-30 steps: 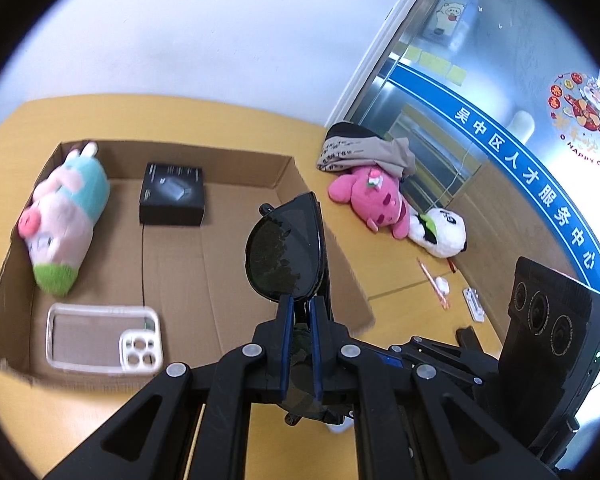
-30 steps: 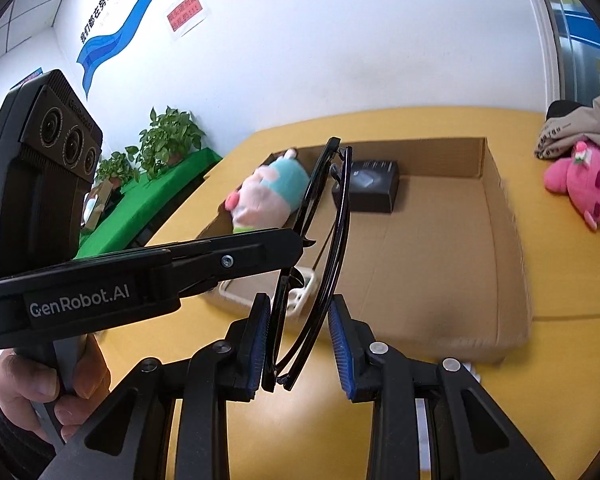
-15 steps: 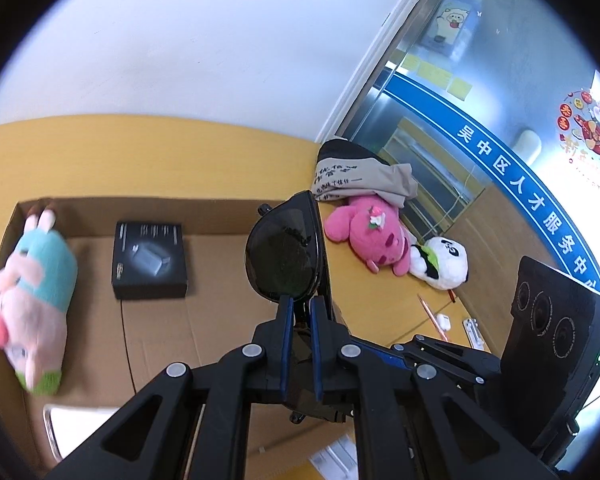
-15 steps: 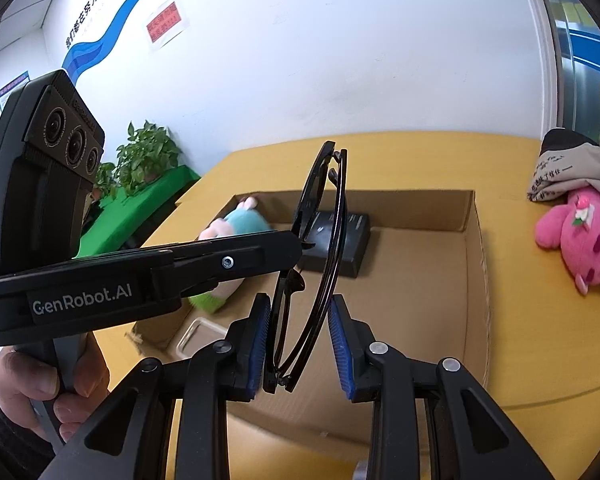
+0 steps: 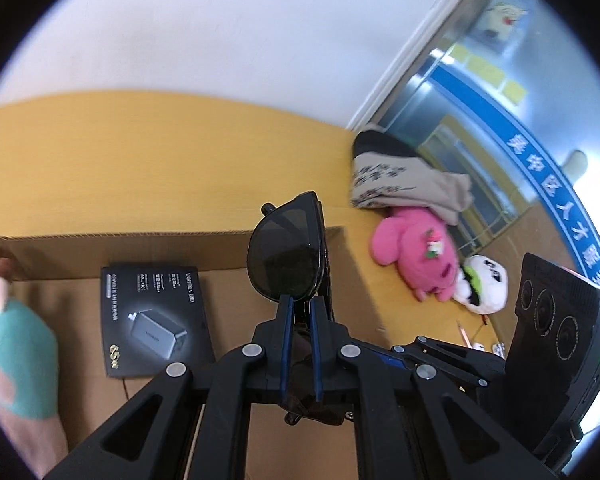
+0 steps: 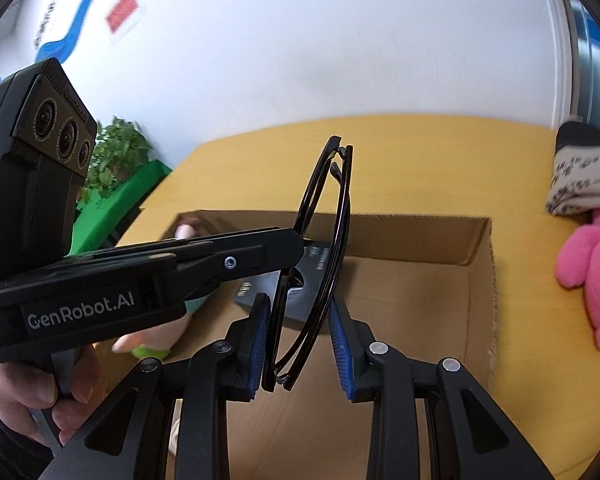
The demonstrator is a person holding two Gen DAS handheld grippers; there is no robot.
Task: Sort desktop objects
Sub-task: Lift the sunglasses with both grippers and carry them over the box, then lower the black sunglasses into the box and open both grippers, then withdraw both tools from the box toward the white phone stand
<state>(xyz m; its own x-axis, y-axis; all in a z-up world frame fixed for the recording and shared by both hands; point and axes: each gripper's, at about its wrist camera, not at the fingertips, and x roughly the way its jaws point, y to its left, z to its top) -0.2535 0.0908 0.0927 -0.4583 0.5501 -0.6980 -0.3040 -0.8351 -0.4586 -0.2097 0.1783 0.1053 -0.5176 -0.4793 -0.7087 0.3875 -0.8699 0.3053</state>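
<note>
between the left gripper (image 5: 300, 312) jaws, pinched shut, sit folded sunglasses (image 5: 286, 256), long axis up and away from the fingers. right gripper (image 6: 300, 336) part open, pads either side of the frame, contact unclear. box (image 6: 420, 300) lies directly below; left holds it.

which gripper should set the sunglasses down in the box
Left, probably. The left gripper is shut on the sunglasses and holds them over the cardboard box. The right gripper only straddles the folded frame; its blue pads look clear of it.
</note>
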